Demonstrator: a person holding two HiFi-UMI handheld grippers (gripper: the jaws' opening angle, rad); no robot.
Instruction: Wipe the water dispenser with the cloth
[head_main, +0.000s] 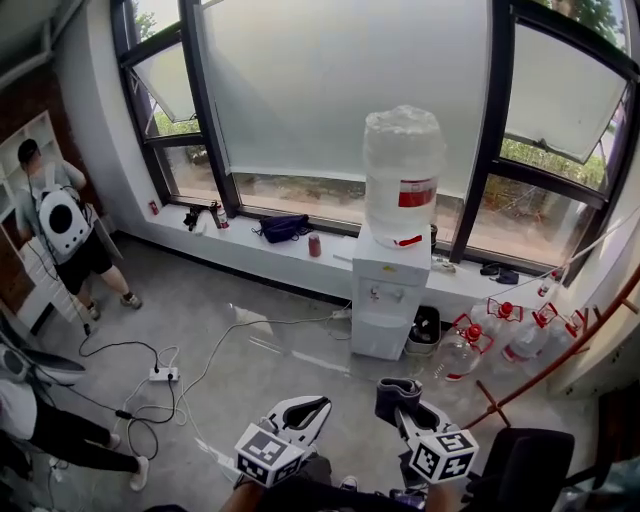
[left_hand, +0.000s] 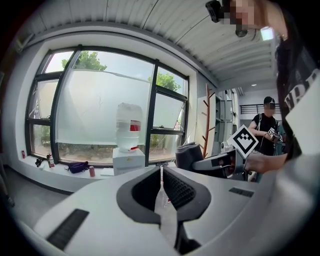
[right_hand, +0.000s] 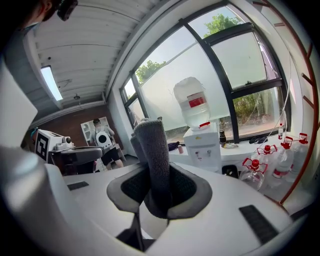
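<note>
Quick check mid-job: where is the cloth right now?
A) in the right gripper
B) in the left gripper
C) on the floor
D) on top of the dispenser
A: the right gripper is clamped on the grey cloth; the left gripper is shut and empty.

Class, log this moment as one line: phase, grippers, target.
phase: wiping not begun | right gripper: shut on dark grey folded cloth | left gripper: shut, empty | white water dispenser: ahead, untouched

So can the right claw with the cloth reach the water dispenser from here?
Probably not yet. The right claw, shut on the cloth, is well short of the water dispenser across open floor. Nothing stands between them, so stepping closer should do it.
</note>
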